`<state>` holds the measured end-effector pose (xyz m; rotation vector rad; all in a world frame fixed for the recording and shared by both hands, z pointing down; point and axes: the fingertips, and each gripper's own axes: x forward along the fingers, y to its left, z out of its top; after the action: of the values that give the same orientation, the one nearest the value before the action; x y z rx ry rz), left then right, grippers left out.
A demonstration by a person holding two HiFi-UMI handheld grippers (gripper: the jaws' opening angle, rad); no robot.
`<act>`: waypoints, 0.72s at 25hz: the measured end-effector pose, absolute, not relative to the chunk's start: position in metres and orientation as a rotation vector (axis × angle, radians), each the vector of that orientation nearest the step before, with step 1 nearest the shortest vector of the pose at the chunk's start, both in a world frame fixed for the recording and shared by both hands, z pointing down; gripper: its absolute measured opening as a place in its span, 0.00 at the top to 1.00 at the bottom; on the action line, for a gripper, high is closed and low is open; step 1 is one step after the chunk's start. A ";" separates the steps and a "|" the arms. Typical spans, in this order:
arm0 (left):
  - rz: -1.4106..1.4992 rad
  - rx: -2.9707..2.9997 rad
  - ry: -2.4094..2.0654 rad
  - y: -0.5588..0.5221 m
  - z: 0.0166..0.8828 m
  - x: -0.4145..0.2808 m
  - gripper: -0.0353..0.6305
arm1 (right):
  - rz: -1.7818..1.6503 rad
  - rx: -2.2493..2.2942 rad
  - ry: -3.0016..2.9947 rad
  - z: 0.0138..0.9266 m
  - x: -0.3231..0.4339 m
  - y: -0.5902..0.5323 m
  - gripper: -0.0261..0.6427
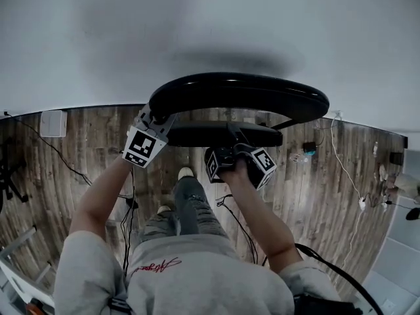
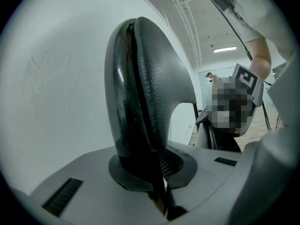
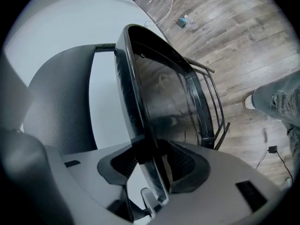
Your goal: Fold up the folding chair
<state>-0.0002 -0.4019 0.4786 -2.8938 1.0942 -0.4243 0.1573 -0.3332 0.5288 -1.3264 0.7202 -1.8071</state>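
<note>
I hold the black folding chair off the wooden floor, in front of a white wall. In the head view its curved backrest (image 1: pixel 239 94) lies above the flat seat (image 1: pixel 223 134). My left gripper (image 1: pixel 152 113) is shut on the backrest's left end. In the left gripper view the pads (image 2: pixel 171 165) press on the padded backrest (image 2: pixel 150 88), which fills the middle. My right gripper (image 1: pixel 233 146) is at the seat's near edge. The right gripper view shows the glossy seat (image 3: pixel 159 97) edge-on between the jaws of my right gripper (image 3: pixel 152 165), with a pale gap beside the left pad.
Cables (image 1: pixel 341 163) trail over the plank floor (image 1: pixel 85 143), and a white box (image 1: pixel 52 123) sits by the wall at left. Small items (image 1: pixel 305 151) lie at right. The person's shoe (image 1: pixel 186 173) is just below the chair. The chair's thin metal legs (image 3: pixel 211 102) hang over the floor.
</note>
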 end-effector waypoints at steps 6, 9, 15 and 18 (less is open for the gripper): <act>-0.433 -2.902 1.168 -0.455 0.489 -0.003 0.90 | -1.821 -1.317 0.663 0.536 0.156 -0.379 0.68; -0.462 -2.889 1.158 -0.468 0.492 -0.004 0.90 | -1.828 -1.307 0.660 0.537 0.156 -0.394 0.67; -0.459 -2.882 1.225 -0.484 0.494 -0.010 0.90 | -1.820 -1.312 0.672 0.538 0.152 -0.413 0.65; -0.473 -2.888 1.236 -0.498 0.496 -0.010 0.90 | -1.810 -1.292 0.668 0.539 0.152 -0.421 0.65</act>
<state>-0.0100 -0.4977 0.4963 -2.8883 1.2360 -0.4734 0.1516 -0.4214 0.5392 -1.2923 0.6678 -1.8105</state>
